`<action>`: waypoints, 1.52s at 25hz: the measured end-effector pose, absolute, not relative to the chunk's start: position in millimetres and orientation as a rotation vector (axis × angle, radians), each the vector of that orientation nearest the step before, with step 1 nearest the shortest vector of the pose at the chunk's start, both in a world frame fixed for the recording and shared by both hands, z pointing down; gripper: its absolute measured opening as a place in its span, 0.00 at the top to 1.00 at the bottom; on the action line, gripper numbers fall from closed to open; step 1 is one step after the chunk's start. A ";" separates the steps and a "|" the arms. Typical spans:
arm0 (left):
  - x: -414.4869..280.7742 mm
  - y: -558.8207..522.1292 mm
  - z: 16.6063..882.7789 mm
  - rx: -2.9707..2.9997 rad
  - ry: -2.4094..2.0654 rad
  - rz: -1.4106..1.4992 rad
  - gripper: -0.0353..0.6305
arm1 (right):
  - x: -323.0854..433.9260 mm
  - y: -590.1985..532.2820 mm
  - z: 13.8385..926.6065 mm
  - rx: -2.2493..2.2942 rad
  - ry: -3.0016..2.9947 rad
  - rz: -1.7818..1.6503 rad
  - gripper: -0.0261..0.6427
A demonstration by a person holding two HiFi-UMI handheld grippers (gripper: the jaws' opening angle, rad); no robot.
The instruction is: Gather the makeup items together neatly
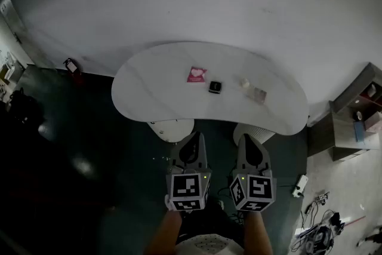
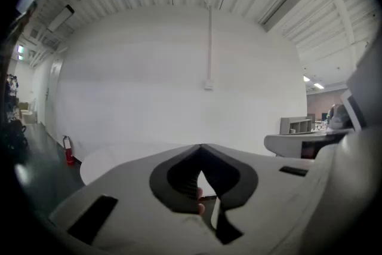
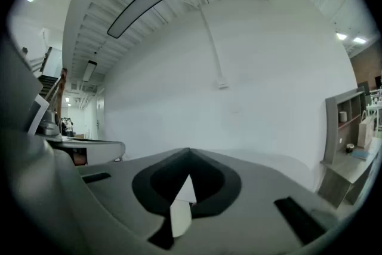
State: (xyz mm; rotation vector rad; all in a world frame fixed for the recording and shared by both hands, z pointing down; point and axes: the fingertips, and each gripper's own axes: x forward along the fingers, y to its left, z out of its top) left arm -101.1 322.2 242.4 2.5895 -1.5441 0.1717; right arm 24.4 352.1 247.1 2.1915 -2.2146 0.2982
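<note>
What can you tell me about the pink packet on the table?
The pink packet is small, flat and roughly square, with a white mark in its middle; any print is too small to read. It looks like a thin sachet or card. It lies flat near the middle of the white table, just left of the black item and apart from it. Only the table touches it.
</note>
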 end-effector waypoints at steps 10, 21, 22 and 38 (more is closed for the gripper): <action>-95.9 313.5 244.3 2.580 -1.551 0.178 0.90 | 28.5 342.9 249.1 2.178 -2.227 0.309 0.95; -81.3 301.9 254.1 2.526 -1.612 0.186 0.90 | 44.7 329.3 257.7 2.122 -2.261 0.311 0.95; -80.8 302.3 256.2 2.514 -1.622 0.187 0.90 | 47.1 329.5 260.0 2.112 -2.263 0.311 0.95; -91.3 293.3 265.7 2.390 -1.757 0.223 0.90 | 61.7 310.2 278.9 2.029 -2.312 0.391 0.95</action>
